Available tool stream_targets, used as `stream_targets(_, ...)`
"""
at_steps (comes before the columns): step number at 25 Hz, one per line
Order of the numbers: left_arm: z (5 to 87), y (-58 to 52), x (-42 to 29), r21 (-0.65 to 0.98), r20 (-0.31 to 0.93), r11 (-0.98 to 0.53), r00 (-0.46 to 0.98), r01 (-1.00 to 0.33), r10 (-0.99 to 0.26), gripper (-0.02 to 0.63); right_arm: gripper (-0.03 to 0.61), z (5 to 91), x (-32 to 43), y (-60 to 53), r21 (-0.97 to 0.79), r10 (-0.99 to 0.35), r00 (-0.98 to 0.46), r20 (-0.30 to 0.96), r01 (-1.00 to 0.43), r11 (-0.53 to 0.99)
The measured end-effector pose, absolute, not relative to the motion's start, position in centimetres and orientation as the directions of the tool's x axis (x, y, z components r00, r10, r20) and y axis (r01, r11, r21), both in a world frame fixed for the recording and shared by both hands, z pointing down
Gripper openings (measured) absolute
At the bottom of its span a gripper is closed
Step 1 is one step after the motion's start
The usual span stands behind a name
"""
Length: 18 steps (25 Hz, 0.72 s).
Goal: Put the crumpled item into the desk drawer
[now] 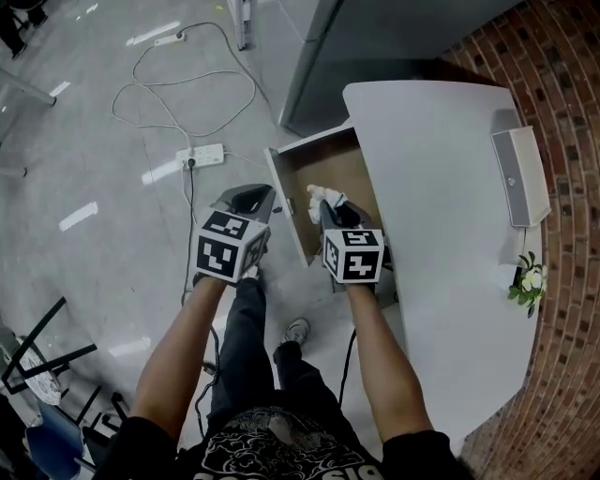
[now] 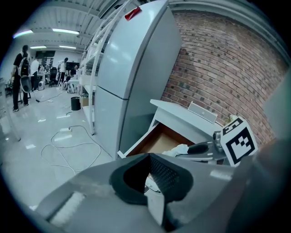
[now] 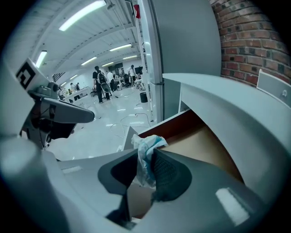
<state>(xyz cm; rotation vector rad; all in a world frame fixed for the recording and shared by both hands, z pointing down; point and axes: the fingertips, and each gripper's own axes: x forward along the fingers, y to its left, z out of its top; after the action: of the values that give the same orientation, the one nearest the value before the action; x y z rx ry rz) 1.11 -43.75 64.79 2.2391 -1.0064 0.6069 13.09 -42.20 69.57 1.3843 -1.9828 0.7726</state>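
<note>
the right gripper [image 3: 144, 172] pinches the crumpled tissue [image 3: 146, 152] between its jaws, and the white-and-blue top of the tissue sticks up above the pads. it hangs over the open desk drawer [image 1: 330, 164] (brown inside). the left gripper [image 2: 148, 178] hovers just beside the drawer's front, jaws a narrow gap apart with nothing between them. the white desk [image 1: 441, 206] stands against a brick wall [image 1: 572, 309].

Ceiling strip lights [image 3: 84, 13] bright; glare on floor [image 1: 80, 216]; gripper views fisheye, dark corners.
</note>
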Motion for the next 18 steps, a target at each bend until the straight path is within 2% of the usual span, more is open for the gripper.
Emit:
stream_targets(8,68.0,-44.6,1.6,0.340,0.655,-0.555,0.615,-0.759,-0.439,-0.002,0.084,73.2,13.5,-43.6,-0.144,-0.586,-0.272,0.764,-0.956,0.256)
stream_targets(18,69.6,-44.7,1.4,0.346,0.669,-0.557,0.615,-0.755,-0.418,-0.002,0.087,74.8,13.5,-44.1,-0.155,-0.577,-0.271,0.771,-0.957,0.243)
